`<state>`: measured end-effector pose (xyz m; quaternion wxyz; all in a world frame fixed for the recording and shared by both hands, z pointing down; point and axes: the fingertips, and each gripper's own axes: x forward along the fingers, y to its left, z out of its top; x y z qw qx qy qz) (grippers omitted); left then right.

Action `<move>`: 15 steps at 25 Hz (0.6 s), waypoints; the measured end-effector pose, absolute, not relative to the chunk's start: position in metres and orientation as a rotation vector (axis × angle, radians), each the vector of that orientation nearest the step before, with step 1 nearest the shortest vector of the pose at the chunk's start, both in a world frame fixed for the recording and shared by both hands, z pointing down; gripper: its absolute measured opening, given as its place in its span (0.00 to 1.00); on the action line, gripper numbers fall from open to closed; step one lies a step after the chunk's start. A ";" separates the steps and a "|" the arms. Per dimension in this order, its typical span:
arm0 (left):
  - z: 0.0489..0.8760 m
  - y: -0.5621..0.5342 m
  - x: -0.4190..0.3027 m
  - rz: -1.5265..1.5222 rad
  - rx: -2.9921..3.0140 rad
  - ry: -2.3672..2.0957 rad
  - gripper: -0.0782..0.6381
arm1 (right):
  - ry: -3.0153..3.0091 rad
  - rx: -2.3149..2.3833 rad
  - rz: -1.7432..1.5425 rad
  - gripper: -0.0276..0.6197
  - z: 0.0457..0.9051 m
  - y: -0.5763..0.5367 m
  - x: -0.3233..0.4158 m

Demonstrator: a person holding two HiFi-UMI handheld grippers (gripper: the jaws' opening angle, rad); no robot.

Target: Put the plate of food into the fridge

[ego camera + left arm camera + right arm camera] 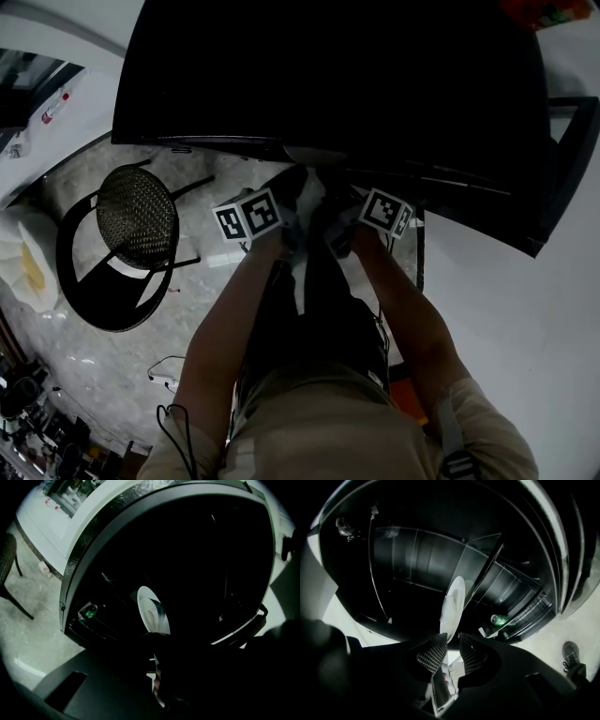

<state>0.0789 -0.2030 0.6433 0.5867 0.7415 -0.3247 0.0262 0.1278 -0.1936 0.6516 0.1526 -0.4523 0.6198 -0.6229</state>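
We hold a white plate [452, 604] at the mouth of the dark, open fridge [412, 559]. Our right gripper [451, 649] clamps the plate's near rim between its mesh pads. Our left gripper [157, 641] grips the opposite rim, its jaws dim in shadow.

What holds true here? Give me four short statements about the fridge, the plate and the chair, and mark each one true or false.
1. The fridge stands open. True.
2. The plate rests on a fridge shelf. False: it is held between the right tool's jaws, not set down.
3. A green bottle lies inside the fridge. True.
4. The mesh-seat chair stands at the person's right. False: it stands at their left.
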 end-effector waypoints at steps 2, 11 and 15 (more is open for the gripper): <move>0.642 -0.203 0.076 0.055 1.726 -0.754 0.13 | 1.794 -1.292 -1.778 0.18 0.651 -0.196 0.127; 0.645 -0.187 0.068 0.076 1.715 -0.710 0.13 | 1.813 -1.318 -1.735 0.14 0.650 -0.207 0.121; 0.647 -0.177 0.063 0.085 1.704 -0.711 0.13 | 1.814 -1.312 -1.733 0.14 0.650 -0.211 0.120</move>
